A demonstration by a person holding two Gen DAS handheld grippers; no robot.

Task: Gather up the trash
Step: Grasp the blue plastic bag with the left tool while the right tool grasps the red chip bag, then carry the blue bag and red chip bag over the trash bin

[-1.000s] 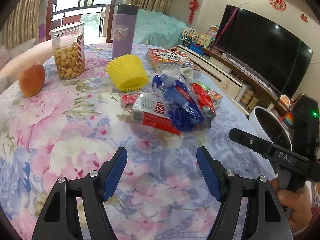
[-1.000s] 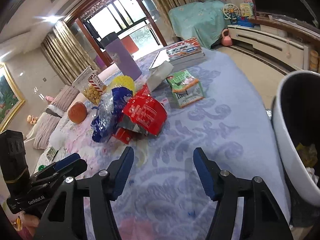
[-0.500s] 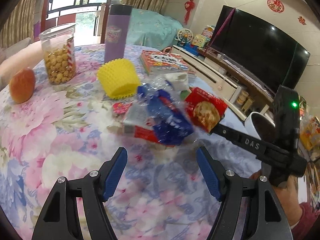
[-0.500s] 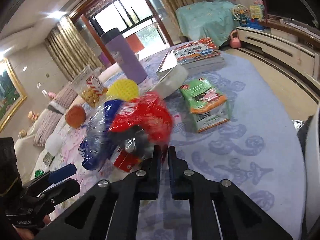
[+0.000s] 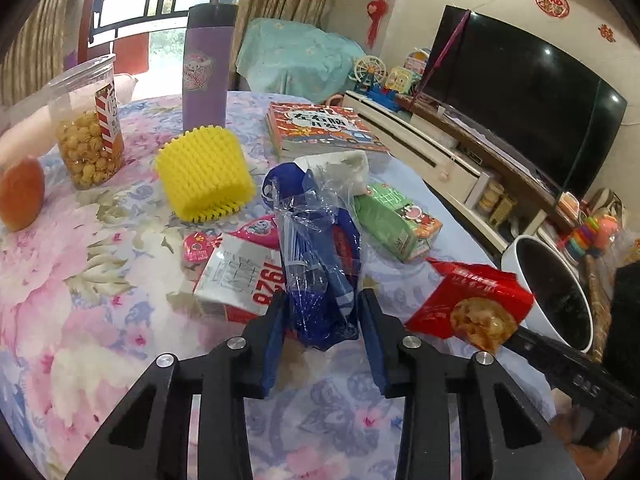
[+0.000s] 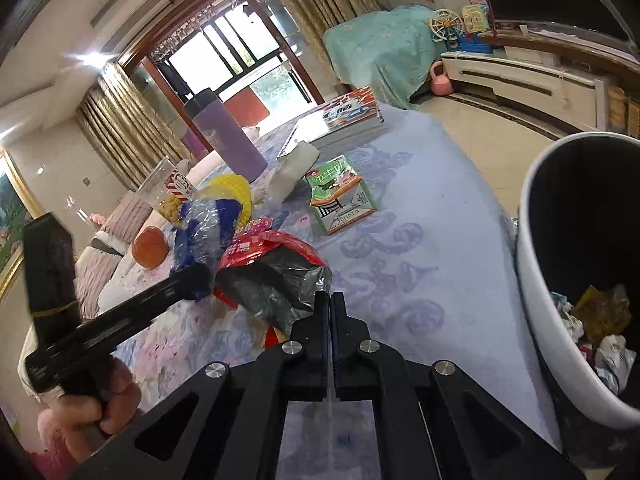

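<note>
Trash lies in a loose heap on the flowered table (image 5: pixel 80 300), toward its right edge. Going left to right: an orange (image 5: pixel 20 194) and a popcorn jar (image 5: pixel 90 128) near the left edge, a yellow spiky cup (image 5: pixel 204 172), a white carton (image 5: pixel 240 276), then a blue plastic bag (image 5: pixel 316 264). The left gripper (image 5: pixel 322 320) is closing its jaws around that bag's near end. A green carton (image 5: pixel 396 220) lies beyond. The right gripper (image 6: pixel 329 304) is pinched tight on a red snack wrapper (image 5: pixel 476 304), lifted beside the white bin (image 6: pixel 536 320) off the table's right edge.
</note>
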